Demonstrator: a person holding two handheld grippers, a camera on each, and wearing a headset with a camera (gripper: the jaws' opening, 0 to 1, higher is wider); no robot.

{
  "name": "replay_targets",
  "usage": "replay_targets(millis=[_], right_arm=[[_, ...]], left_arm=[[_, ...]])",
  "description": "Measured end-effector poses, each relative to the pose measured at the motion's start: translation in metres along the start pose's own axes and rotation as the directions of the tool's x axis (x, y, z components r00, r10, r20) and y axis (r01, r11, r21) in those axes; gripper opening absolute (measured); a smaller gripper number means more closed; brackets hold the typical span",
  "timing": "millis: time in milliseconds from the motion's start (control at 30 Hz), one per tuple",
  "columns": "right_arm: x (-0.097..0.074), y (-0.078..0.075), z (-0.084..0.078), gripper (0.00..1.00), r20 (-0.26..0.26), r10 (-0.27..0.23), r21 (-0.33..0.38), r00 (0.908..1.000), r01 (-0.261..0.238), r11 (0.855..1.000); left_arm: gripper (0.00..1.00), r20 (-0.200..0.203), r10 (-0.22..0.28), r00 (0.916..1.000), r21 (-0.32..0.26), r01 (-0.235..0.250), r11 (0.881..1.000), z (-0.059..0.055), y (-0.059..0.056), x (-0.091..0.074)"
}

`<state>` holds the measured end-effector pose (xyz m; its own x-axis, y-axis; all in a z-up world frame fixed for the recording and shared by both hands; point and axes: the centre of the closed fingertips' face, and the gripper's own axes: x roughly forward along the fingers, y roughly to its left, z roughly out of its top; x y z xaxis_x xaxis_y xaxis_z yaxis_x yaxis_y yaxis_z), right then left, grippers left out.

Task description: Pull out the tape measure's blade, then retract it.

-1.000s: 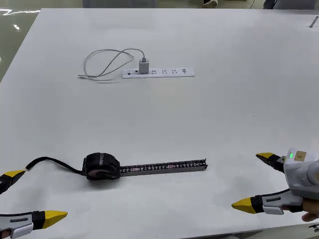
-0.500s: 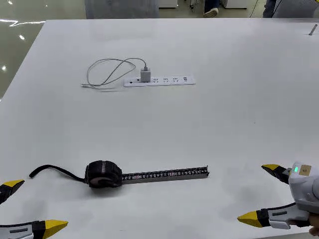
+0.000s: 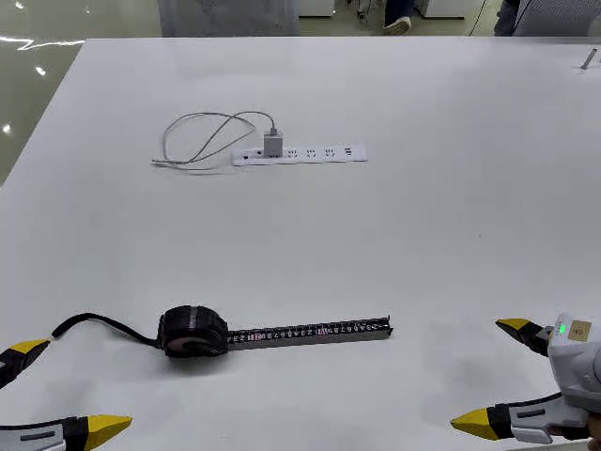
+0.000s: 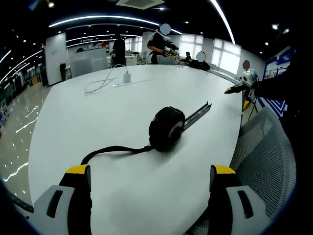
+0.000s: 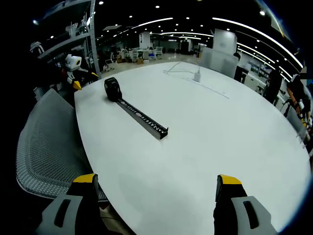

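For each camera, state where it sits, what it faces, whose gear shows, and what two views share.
Head view: on the headset, looking down at the tape measure; left gripper and right gripper at bottom corners.
Left gripper view: on the left gripper, facing the tape measure's case; own jaws below.
Right gripper view: on the right gripper, facing the blade; own jaws below.
Shared: each gripper view sees the other gripper beyond the tape measure.

A broad white table (image 3: 451, 216) stands on glossy floor (image 3: 23, 99) under ceiling strip lights (image 5: 156, 21), windows (image 4: 226, 53) beyond.
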<state>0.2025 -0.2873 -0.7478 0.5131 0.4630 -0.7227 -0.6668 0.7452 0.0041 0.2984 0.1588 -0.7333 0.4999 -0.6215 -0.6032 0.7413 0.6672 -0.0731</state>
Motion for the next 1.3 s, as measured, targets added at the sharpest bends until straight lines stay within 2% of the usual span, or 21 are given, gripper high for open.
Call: replay_targets(millis=[167,233,333,467,533,567,700,767,900,1000,1200,1300], right_arm=[[0.0,-0.002,-0.002,0.99,-0.007,-0.007,0.007,1.0,0.007,1.0],[-0.001,-0.002,-0.002,0.99,-0.007,-0.006,0.008,1.0,0.006,1.0],[-0.001,-0.002,-0.003,0.99,-0.017,-0.006,0.003,0.9998,0.006,1.0],[-0.002,-0.004,-0.001,0.99,-0.02,-0.003,0.0,0.9998,0.003,1.0],[-0.002,-0.003,-0.002,0.99,-0.032,0.006,0.003,0.9995,-0.005,1.0],[-0.002,-0.003,-0.001,0.99,-0.034,0.011,0.0,0.9994,-0.011,1.0],[-0.003,-0.005,0.001,0.99,-0.041,0.012,-0.014,0.9991,-0.012,1.0],[-0.003,-0.006,0.003,0.99,-0.046,0.014,-0.024,0.9988,-0.015,1.0],[-0.002,-0.01,0.008,0.99,-0.054,0.017,-0.05,0.9984,-0.02,0.999],[-0.002,-0.011,0.014,0.99,-0.056,0.019,-0.059,0.9983,-0.022,0.998],[-0.001,-0.015,0.021,0.99,-0.077,0.03,-0.087,0.9966,-0.036,0.996],[-0.001,-0.016,0.025,0.99,-0.085,0.03,-0.096,0.9959,-0.039,0.995]], left_arm=[[0.99,-0.015,0.0,0.9999,0.009,0.0,1.0,0.0,0.003,0.001],[0.99,-0.048,0.011,0.9988,0.022,-0.01,1.0,-0.004,0.006,0.0],[0.99,-0.022,0.005,0.9998,0.0,-0.005,1.0,0.003,0.006,-0.001],[0.99,-0.008,0.017,0.9998,-0.007,-0.017,1.0,0.009,0.007,0.0],[0.99,-0.019,0.026,0.9995,0.005,-0.026,1.0,0.009,0.006,0.001],[0.99,-0.044,0.039,0.9983,0.035,-0.038,0.999,0.006,0.008,0.002],[0.99,-0.037,0.028,0.9989,0.008,-0.028,1.0,0.01,0.001,0.007],[0.99,-0.068,0.063,0.9957,0.051,-0.06,0.997,0.009,0.004,0.009],[0.99,-0.062,0.037,0.9974,0.046,-0.034,0.998,0.014,-0.006,0.015],[0.99,-0.07,0.046,0.9964,0.056,-0.043,0.998,0.015,-0.008,0.02],[0.99,-0.054,0.0,0.9985,0.038,0.002,0.999,0.025,-0.023,0.026],[0.99,-0.038,0.009,0.9992,0.008,-0.008,1.0,0.031,-0.024,0.029]])
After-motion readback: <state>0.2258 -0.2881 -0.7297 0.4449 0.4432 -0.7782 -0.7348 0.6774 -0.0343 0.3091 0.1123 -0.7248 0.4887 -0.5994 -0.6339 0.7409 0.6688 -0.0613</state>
